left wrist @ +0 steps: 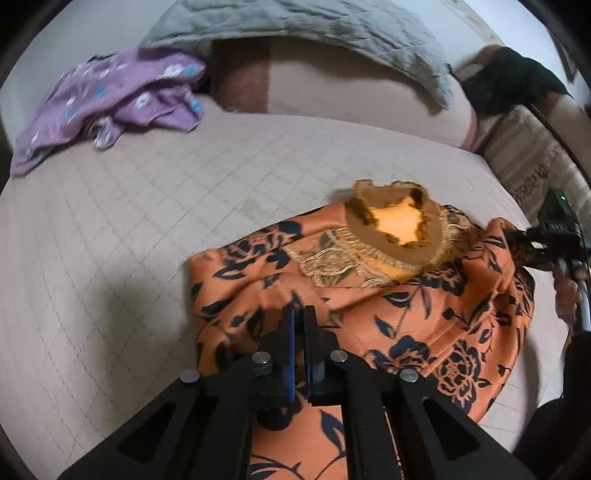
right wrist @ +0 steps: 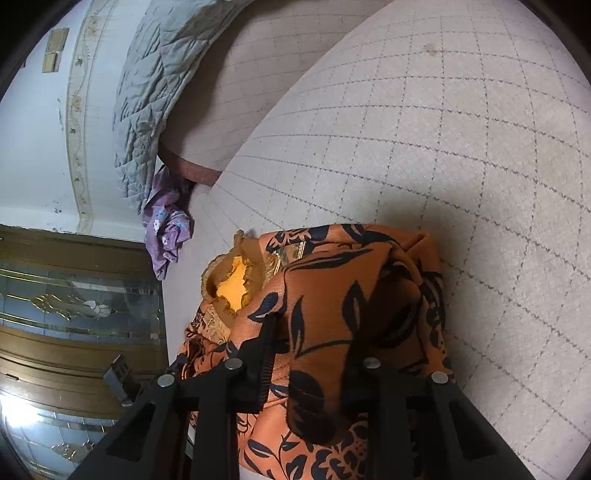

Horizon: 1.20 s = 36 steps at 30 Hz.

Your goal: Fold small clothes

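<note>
An orange garment with a black flower print point(left wrist: 413, 306) lies bunched on the quilted beige bed cover, its brown frilled neckline point(left wrist: 395, 225) facing up. My left gripper point(left wrist: 299, 314) is shut on a fold of this garment at its near left part. In the right wrist view the same garment point(right wrist: 332, 295) drapes over and between the fingers of my right gripper point(right wrist: 310, 332), which holds a raised fold of it; the right finger is hidden under cloth. The right gripper also shows in the left wrist view point(left wrist: 546, 240), gripping the garment's far right edge.
A purple flowered garment point(left wrist: 110, 99) lies crumpled at the bed's far left. A grey quilted blanket point(left wrist: 314, 29) covers a beige pillow point(left wrist: 351, 81) at the head. A black item point(left wrist: 506, 81) sits at the far right. A glass-fronted wooden cabinet point(right wrist: 74, 314) stands beside the bed.
</note>
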Each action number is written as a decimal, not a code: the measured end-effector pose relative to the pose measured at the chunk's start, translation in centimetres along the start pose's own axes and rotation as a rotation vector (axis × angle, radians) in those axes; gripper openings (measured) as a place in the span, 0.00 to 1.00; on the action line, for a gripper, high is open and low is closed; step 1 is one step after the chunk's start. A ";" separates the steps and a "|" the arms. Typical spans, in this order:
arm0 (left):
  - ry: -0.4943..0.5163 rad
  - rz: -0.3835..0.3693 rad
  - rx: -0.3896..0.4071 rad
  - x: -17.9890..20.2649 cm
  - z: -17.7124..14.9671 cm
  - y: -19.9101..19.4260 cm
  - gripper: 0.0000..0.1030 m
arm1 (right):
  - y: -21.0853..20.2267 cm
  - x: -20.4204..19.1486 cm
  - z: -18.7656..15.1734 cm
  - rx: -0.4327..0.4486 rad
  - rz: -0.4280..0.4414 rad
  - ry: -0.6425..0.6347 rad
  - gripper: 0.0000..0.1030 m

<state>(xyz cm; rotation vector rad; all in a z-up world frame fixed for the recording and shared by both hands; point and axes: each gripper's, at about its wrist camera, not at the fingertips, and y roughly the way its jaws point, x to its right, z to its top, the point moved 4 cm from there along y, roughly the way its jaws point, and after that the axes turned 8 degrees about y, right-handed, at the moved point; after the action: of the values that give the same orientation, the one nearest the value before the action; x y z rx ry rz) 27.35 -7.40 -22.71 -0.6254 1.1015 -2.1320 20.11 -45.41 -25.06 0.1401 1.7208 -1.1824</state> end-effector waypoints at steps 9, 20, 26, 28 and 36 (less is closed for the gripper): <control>-0.151 0.065 -0.008 -3.5 0.0 -1.1 0.13 | 0.1 -0.6 0.2 0.009 0.040 0.010 0.26; -0.204 0.114 0.040 -5.5 0.0 -2.5 0.64 | 0.7 0.1 0.2 -0.004 0.005 0.027 0.26; -0.163 0.079 0.001 -4.7 -0.4 -1.5 0.64 | 0.9 0.2 0.2 -0.003 0.001 0.037 0.26; -0.110 0.073 0.001 -3.5 -0.3 -1.4 0.64 | 1.0 0.2 0.3 -0.004 -0.001 0.036 0.26; -0.076 0.071 0.007 -3.1 -0.5 -1.4 0.34 | 1.0 0.3 0.3 -0.006 0.001 0.040 0.26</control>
<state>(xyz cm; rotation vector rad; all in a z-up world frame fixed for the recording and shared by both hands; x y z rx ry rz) 28.68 -4.23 -22.12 -0.6490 1.0590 -2.0347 20.73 -45.26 -25.93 0.1618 1.7583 -1.1813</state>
